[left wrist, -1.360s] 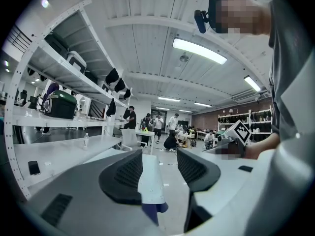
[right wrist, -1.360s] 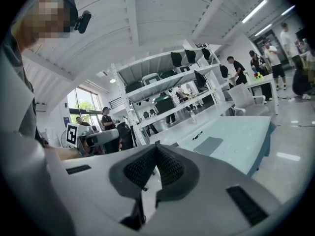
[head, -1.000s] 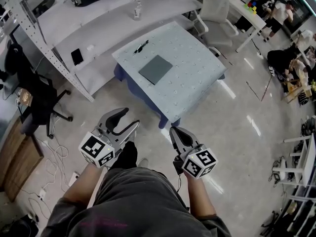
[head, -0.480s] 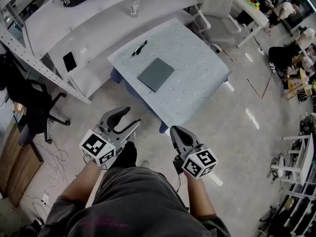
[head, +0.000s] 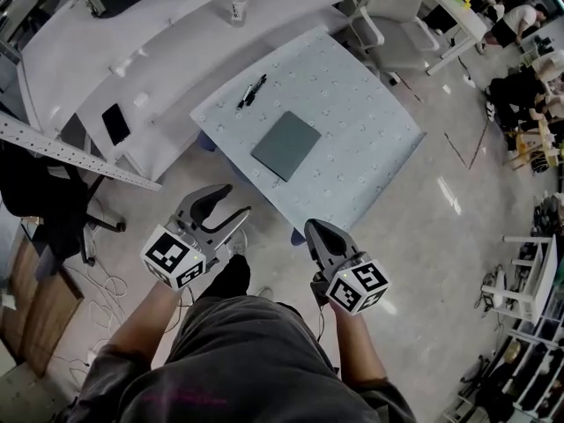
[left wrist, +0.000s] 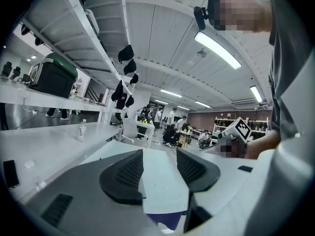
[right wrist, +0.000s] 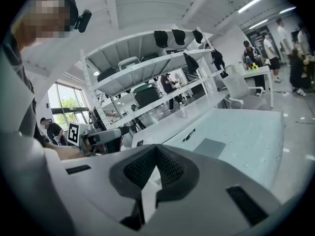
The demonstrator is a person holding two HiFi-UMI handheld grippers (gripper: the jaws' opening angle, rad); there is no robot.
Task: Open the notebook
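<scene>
Notebook [head: 285,145] closed; both grippers held clear of the table [head: 352,122].
Left gripper [head: 231,201] jaws wide, empty; right gripper [head: 311,229] jaws pinched together, empty. Notebook lies flat mid-tabletop, with a pen [head: 251,91] toward the far-left edge.

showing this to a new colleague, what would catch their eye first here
Two grippers are held low in the head view: the left gripper has its jaws apart, the right gripper its jaws together, both empty. Beyond them a closed grey notebook lies flat on the pale dotted table, with a black pen apart from it near the far edge.
</scene>
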